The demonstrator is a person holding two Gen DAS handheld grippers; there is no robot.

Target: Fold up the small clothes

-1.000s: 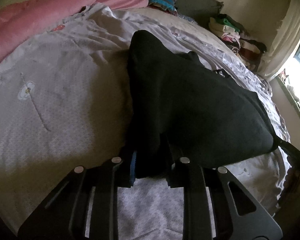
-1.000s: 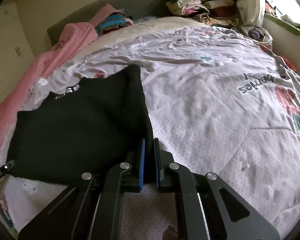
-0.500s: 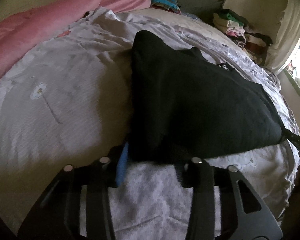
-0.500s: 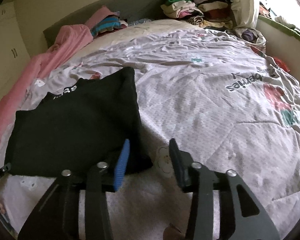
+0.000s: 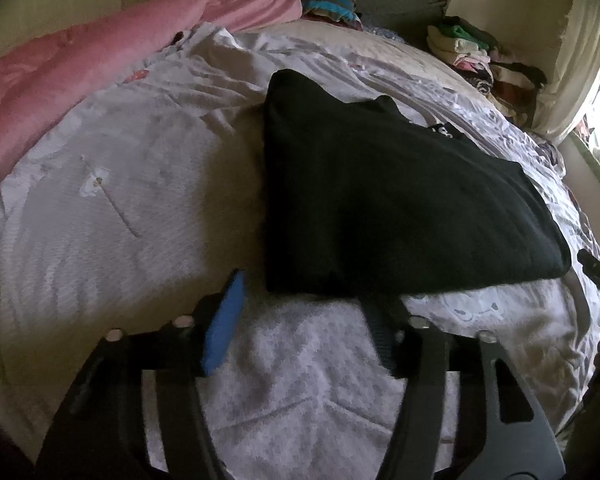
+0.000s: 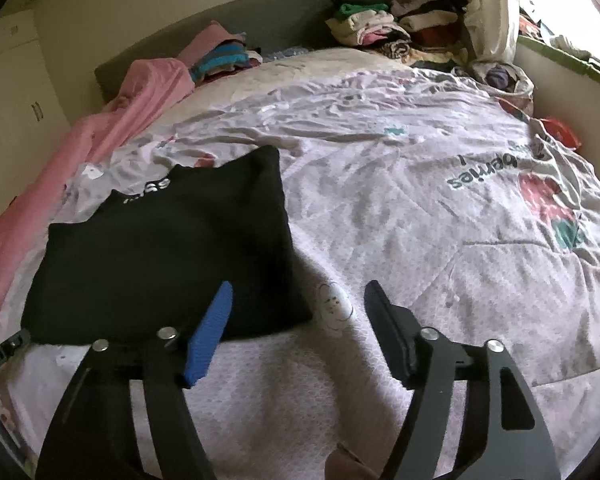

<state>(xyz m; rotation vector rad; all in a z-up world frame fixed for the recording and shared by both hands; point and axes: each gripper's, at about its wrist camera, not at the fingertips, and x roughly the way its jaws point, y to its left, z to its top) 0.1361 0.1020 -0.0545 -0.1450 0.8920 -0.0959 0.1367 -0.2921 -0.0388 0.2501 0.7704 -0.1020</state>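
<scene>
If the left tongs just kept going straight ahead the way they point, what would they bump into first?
Most likely the near edge of the black garment, lying folded on the bedspread just ahead of the open left tongs. Depth is hard to judge, so they might graze the bedspread first.

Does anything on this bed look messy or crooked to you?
Mostly no. The black garment lies folded flat on the lilac bedspread, though its top edge is uneven, one corner peaking higher. Both hand-held grippers, left and right, are open and empty. The clothes pile by the headboard is jumbled.
</scene>
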